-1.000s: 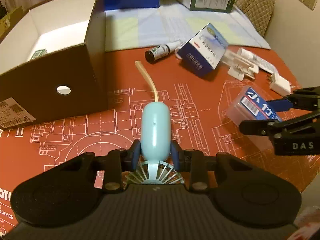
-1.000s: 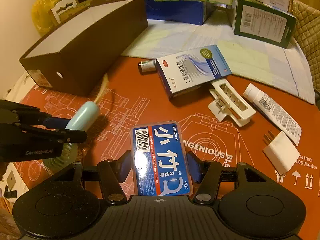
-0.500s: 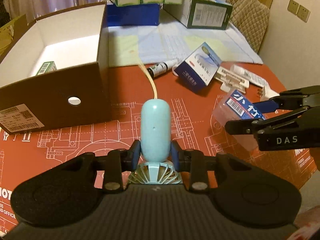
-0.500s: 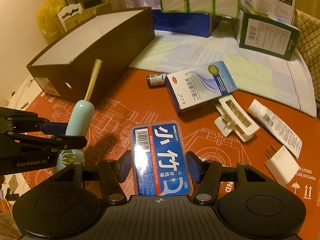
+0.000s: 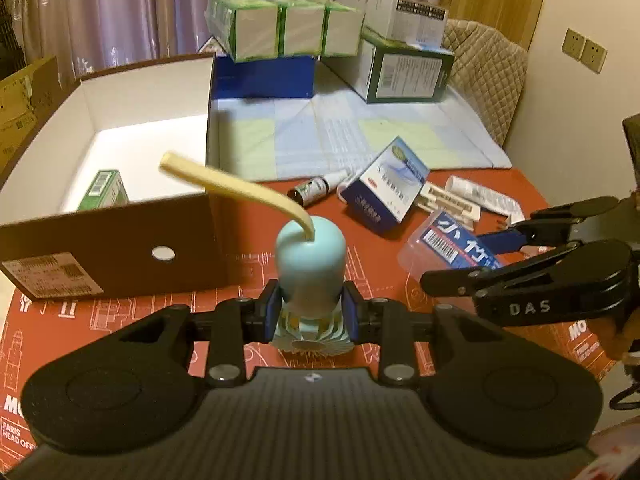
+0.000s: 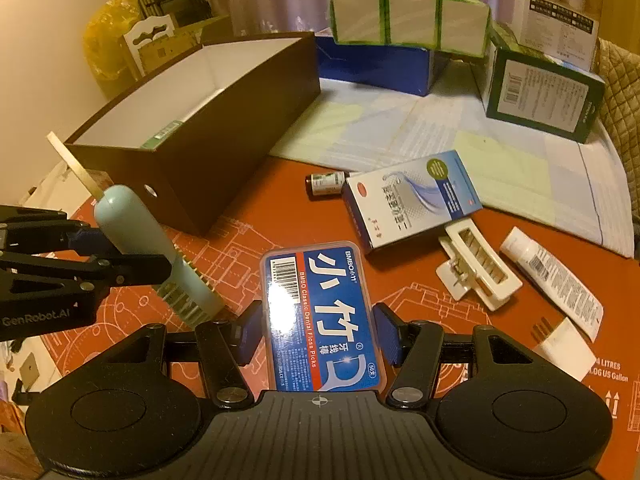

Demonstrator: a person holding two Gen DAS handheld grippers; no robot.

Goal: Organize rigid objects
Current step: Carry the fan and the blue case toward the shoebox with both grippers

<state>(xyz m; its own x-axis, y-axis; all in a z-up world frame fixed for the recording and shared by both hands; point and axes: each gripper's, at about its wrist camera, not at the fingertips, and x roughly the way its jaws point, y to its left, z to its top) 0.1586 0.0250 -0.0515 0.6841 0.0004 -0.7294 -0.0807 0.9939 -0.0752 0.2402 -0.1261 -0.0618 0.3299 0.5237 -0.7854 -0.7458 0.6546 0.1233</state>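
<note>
My left gripper point(image 5: 310, 304) is shut on a pale blue hand-held fan point(image 5: 310, 260), gripping its handle just above the ribbed fan head. The fan's cream strap point(image 5: 224, 184) curls up and left over the corner of the open brown box point(image 5: 120, 240), which holds a small green carton point(image 5: 105, 190). My right gripper point(image 6: 320, 328) is shut on a clear dental floss pick case with a blue label point(image 6: 320, 312), held above the red mat. In the right wrist view the left gripper point(image 6: 124, 252) and fan point(image 6: 128, 220) hover by the near end of the brown box point(image 6: 224, 128).
On the red mat lie a blue-and-white medicine carton point(image 6: 412, 196), a small dark bottle point(image 6: 324, 182), a white claw clip point(image 6: 476, 272), a white tube point(image 6: 552, 276) and a white plug point(image 6: 564, 348). Green packs point(image 6: 408, 16) and cartons point(image 6: 540, 92) are stacked at the back.
My left gripper has risen and tipped upward with the fan, and the strap has swung left toward the brown box. The right gripper has stayed almost still with the floss case.
</note>
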